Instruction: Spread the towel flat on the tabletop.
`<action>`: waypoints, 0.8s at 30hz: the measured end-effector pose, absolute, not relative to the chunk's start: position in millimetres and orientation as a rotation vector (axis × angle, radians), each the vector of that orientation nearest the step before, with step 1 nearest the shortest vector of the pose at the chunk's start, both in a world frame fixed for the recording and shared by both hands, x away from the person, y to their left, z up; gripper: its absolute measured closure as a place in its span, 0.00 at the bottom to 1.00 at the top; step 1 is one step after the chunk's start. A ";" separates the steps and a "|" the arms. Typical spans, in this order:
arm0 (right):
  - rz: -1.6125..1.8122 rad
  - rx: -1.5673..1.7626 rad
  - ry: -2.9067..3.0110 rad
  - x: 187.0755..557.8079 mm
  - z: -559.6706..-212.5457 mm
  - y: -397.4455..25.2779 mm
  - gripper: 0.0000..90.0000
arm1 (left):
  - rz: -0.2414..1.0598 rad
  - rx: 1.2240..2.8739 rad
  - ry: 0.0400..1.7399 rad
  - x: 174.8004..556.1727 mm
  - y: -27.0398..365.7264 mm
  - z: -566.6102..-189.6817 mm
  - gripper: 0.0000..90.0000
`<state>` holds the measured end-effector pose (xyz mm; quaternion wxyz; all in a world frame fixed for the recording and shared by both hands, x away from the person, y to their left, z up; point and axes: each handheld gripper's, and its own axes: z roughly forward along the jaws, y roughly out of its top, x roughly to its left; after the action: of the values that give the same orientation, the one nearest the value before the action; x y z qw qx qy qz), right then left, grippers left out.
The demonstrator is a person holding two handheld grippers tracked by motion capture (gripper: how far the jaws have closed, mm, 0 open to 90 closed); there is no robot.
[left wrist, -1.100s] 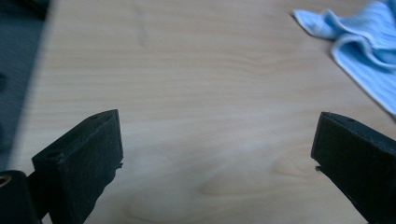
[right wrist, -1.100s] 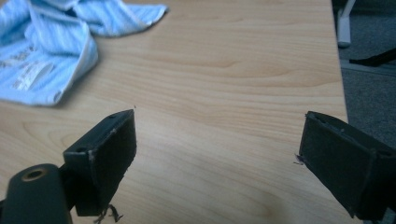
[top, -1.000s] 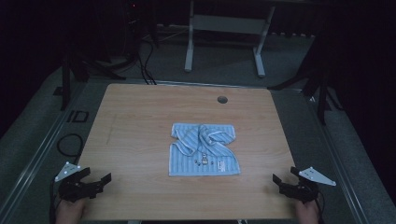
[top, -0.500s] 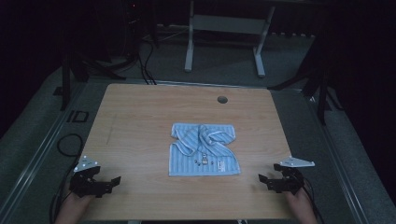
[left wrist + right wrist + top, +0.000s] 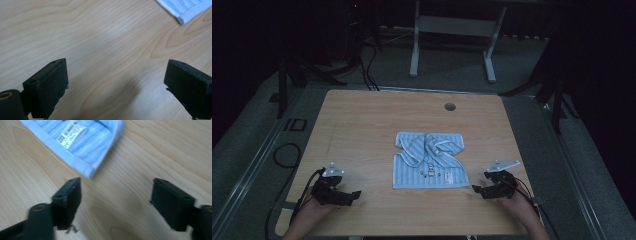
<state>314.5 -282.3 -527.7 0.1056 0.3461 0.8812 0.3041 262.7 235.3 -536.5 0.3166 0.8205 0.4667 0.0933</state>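
On the light wooden table (image 5: 362, 125) a small blue-and-white striped cloth garment (image 5: 429, 160) lies flat a little nearer my edge than the far one, about midway between the left and right edges; its upper part is rumpled, with a fold of cloth turned over itself, and a white printed label (image 5: 72, 132) sits near its lower hem. My left tongs (image 5: 353, 196) rest low over the table near the near left corner, well apart from the garment, and their two black jaws stand spread wide with bare wood grain between them; in the left gripper view just the white-hemmed near left corner of the garment (image 5: 186, 10) shows beyond them. My right tongs (image 5: 478, 190) sit near the near right corner of the table, jaws likewise spread and pinching nothing, with the garment's near right corner just beyond the jaw tips, close but not touching. A small dark round grommet hole (image 5: 450, 106) is set in the table close to its far edge. A grey metal stand (image 5: 452, 30) is on the floor behind the table.
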 end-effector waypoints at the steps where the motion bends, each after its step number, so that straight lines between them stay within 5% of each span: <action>1: 0.890 1.011 2.605 316.4 -526.3 -279.2 0.36 | 0.246 2.160 1.229 262.7 235.3 -536.5 0.06; 11: 0.832 0.915 2.641 334.8 -517.2 -249.6 0.43 | 0.261 2.276 1.065 282.6 174.5 -525.3 0.23; 24: 0.829 0.828 2.691 358.6 -513.2 -207.7 0.53 | 0.236 2.356 0.938 309.4 110.1 -525.3 0.32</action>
<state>358.6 -207.7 -513.2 0.1031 0.2807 0.9119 0.2810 309.4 110.1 -525.3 0.2930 0.8845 0.3523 0.0885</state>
